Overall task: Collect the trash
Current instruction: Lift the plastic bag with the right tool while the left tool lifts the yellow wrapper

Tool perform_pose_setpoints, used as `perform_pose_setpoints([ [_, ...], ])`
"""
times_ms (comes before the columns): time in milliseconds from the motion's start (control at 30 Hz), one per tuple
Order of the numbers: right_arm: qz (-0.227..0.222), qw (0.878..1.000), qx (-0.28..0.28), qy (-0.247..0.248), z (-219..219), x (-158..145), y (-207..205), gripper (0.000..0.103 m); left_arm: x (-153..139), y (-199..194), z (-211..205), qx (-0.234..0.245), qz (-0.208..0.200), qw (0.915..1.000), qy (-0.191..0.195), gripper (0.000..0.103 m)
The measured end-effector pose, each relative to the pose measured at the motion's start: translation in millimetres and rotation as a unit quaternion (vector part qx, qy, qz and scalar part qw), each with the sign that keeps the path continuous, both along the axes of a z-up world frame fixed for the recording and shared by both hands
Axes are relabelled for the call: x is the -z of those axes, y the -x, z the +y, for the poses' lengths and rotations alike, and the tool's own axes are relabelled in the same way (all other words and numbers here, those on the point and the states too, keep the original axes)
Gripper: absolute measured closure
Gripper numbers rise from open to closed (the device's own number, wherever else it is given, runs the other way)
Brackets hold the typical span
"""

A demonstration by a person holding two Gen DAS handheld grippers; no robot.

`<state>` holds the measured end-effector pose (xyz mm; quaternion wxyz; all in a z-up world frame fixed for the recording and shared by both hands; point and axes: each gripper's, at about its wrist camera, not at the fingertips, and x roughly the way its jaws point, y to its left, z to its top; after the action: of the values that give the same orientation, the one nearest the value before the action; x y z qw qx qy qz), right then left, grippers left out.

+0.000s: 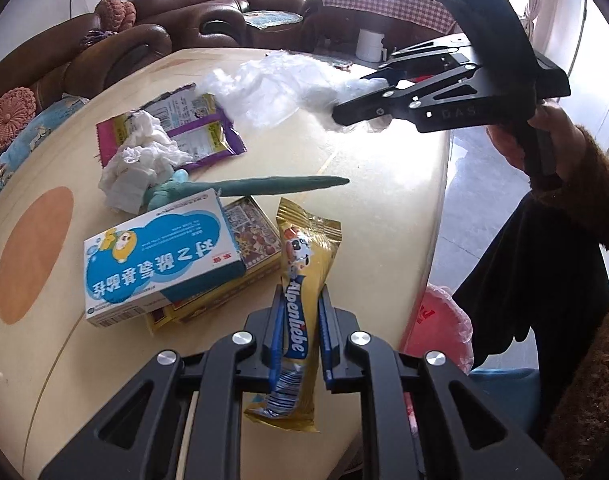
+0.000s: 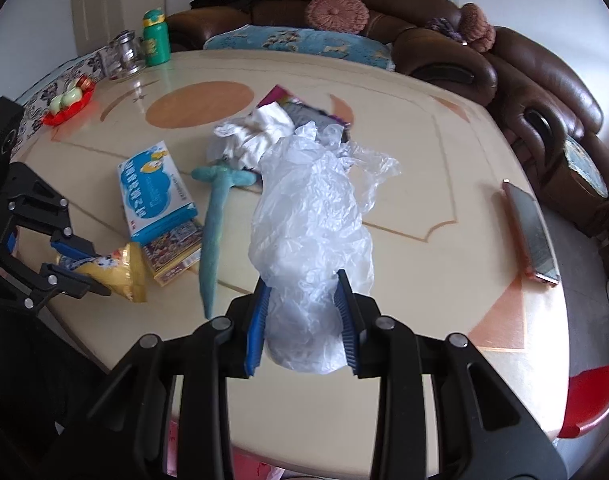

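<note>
Cream table [image 2: 444, 168], glossy, with orange inlaid ovals and thin orange border lines. Brown leather sofa [image 2: 516, 64] wraps two sides of it; round knitted cushions and a blue patterned cushion lie along the seat.

Left hand-held gripper [image 1: 300, 320]: blue pads pinched on a yellow candy wrapper [image 1: 304, 264], which sticks forward between them over the near table edge. Right hand-held gripper [image 2: 304, 312]: pads clamped on a crumpled clear plastic bag [image 2: 312, 208]; the bag's loose end trails forward over the table.

Loose on the table: blue-and-white medicine box [image 1: 160, 256] lying on top of a yellow printed carton [image 1: 252, 240]; teal felt sword [image 1: 264, 186] just beyond them; wad of white tissue [image 1: 140, 164] resting on a torn purple packet [image 1: 192, 124].

Far corner of the table: green bottle [image 2: 155, 34], glass jar [image 2: 124, 54], red dish [image 2: 68, 100]. A phone [image 2: 532, 232] lies near the right edge. Pink plastic bag [image 1: 444, 328] sits below the table edge, beside a furry brown sleeve [image 1: 584, 184].
</note>
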<state>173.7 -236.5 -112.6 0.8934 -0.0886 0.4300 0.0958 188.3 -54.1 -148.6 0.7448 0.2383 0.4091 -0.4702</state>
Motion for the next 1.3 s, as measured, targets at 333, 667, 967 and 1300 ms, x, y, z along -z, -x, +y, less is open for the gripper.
perform_pose_setpoints([
  [333, -0.020, 1.000, 0.001, -0.010, 8.1, -18.2, 12.5, 0.071, -16.6, 13.8, 4.4, -0.007, -0.019, 0.9998, 0.004, 0.088],
  [667, -0.044, 0.999, -0.008, -0.013, 22.9, -47.9, 36.1, 0.071, -46.9, 35.1, 13.0, -0.019, -0.047, 0.9986, 0.012, 0.088],
  [967, -0.056, 0.998, -0.013, -0.009, 33.5, -72.4, 68.0, 0.071, -75.3, 63.7, 17.7, -0.047, -0.079, 0.9955, 0.024, 0.088],
  [1300, -0.062, 0.998, -0.006, -0.003, 43.3, -88.8, 115.8, 0.071, -101.8, 100.0, 28.8, -0.116, -0.099, 0.9866, 0.060, 0.088],
])
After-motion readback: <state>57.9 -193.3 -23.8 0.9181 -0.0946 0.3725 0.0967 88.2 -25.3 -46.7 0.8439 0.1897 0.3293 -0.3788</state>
